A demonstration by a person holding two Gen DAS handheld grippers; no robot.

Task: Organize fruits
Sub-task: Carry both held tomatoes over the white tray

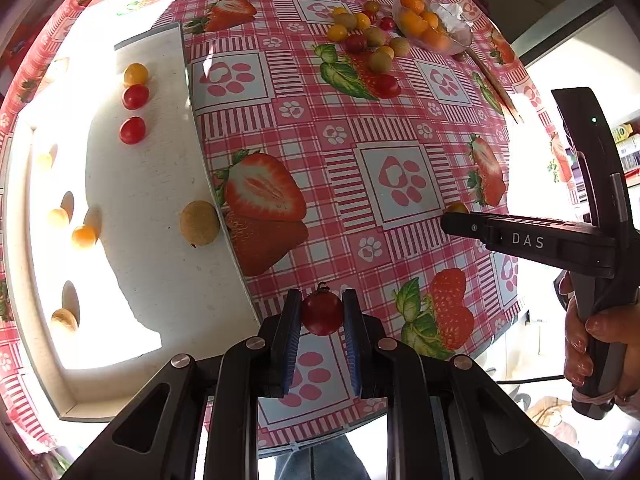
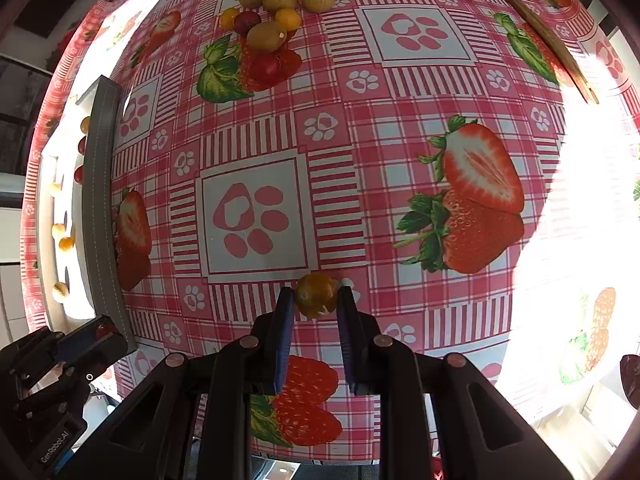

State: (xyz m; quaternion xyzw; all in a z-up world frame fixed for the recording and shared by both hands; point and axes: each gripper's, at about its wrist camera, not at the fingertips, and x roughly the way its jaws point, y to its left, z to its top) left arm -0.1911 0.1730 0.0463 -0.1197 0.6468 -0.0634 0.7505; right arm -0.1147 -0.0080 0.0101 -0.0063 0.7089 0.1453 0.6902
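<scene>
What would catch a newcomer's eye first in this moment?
Each gripper pinches a small fruit above the strawberry-print tablecloth: the left gripper holds a red tomato, the right gripper a yellow tomato. To the left, a white tray holds sorted fruits, with a brown fruit against its near wall. At the far side lies a loose fruit pile beside a glass bowl of orange fruit.

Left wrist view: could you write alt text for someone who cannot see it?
A hand-held gripper grips a red cherry tomato above a pink strawberry-print tablecloth. To the left, a white tray holds small red, yellow and tan fruits; a loose fruit pile lies beside a glass bowl far behind.
</scene>
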